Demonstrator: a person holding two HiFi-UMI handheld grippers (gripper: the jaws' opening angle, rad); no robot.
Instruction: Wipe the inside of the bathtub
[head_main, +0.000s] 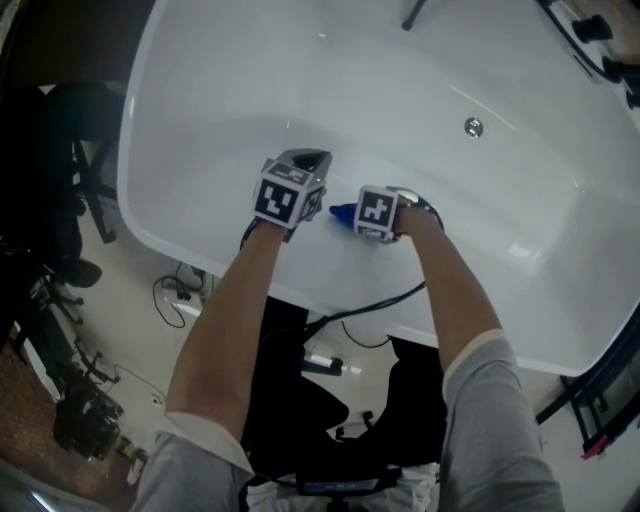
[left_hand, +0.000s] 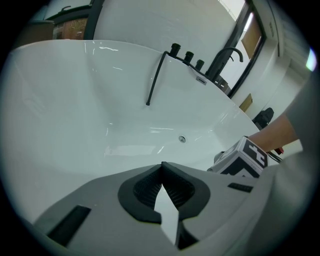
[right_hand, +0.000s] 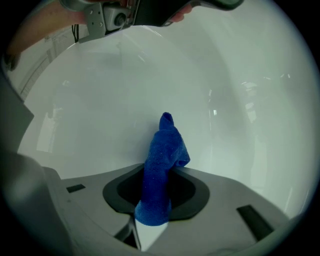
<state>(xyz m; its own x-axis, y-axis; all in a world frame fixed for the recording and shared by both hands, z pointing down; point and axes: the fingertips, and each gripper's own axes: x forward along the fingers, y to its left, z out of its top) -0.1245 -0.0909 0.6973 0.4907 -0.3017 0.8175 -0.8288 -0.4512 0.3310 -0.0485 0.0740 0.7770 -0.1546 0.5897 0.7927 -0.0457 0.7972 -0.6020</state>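
Observation:
A white bathtub (head_main: 200, 70) fills the head view, with its round drain (head_main: 473, 127) on the far wall. My right gripper (right_hand: 159, 172) is shut on a blue cloth (right_hand: 162, 165), whose free end stands up against the tub's inner wall. In the head view the blue cloth (head_main: 343, 214) pokes out leftward from my right gripper (head_main: 352, 216), over the near inner side of the tub. My left gripper (left_hand: 161, 165) is shut with nothing in it and hangs over the tub's inside. It sits just left of the cloth, as my left gripper (head_main: 318, 160) in the head view.
Black taps and a spout (left_hand: 200, 62) stand on the far rim, with a black hose (left_hand: 155, 77) hanging down into the tub. A black cable (head_main: 365, 305) trails over the near rim. Beside the tub on the floor are cables and a tripod (head_main: 90, 410).

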